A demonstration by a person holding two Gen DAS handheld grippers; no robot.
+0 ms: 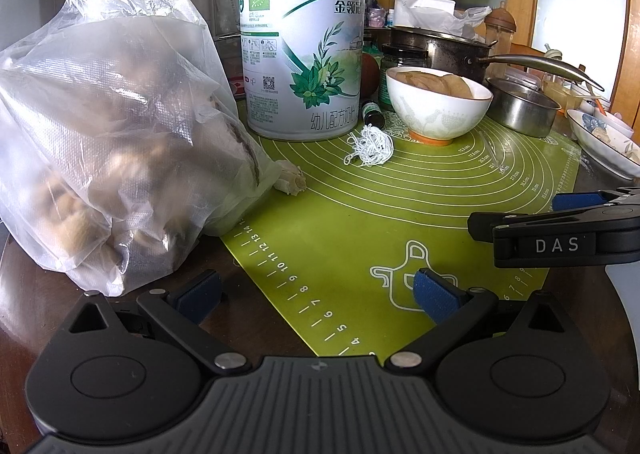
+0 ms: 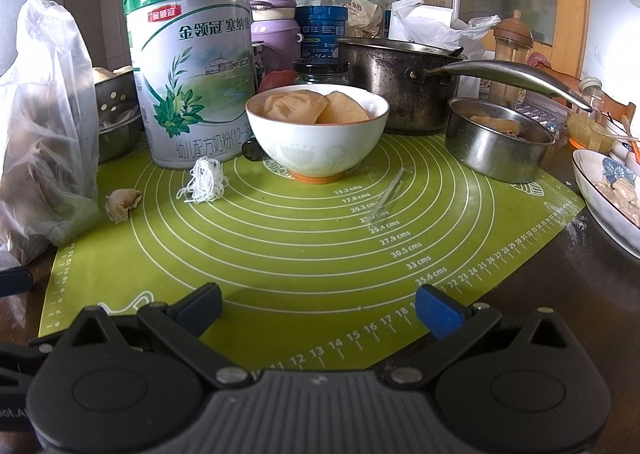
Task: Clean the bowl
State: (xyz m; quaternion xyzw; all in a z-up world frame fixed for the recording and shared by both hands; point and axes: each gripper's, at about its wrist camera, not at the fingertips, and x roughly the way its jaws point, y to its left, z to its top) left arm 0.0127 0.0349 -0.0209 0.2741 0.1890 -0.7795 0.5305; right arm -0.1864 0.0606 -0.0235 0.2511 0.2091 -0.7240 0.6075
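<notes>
Right now a green baking mat [image 2: 304,238] is filling the middle of both views, lying on a dark wooden table [image 2: 580,294]. At the left of the left wrist frame a big clear plastic bag [image 1: 108,141] is sitting half on the mat. Just right of it a tall white tin with a green lid [image 1: 300,41] is standing upright in the upper centre. Behind, toward the upper right, a dark metal pot [image 2: 396,85] is pointing its long handle rightward, with a small steel dish [image 2: 496,145] sitting just in front of it. The white bowl [image 2: 318,133] is standing upright on the mat at the centre of the right wrist frame, holding pale pieces of food. A small tangle of white string [image 2: 204,181] is lying just left of the bowl. The left gripper [image 1: 316,298] and right gripper [image 2: 318,308] are both sitting low in frame with fingers spread wide, holding nothing
</notes>
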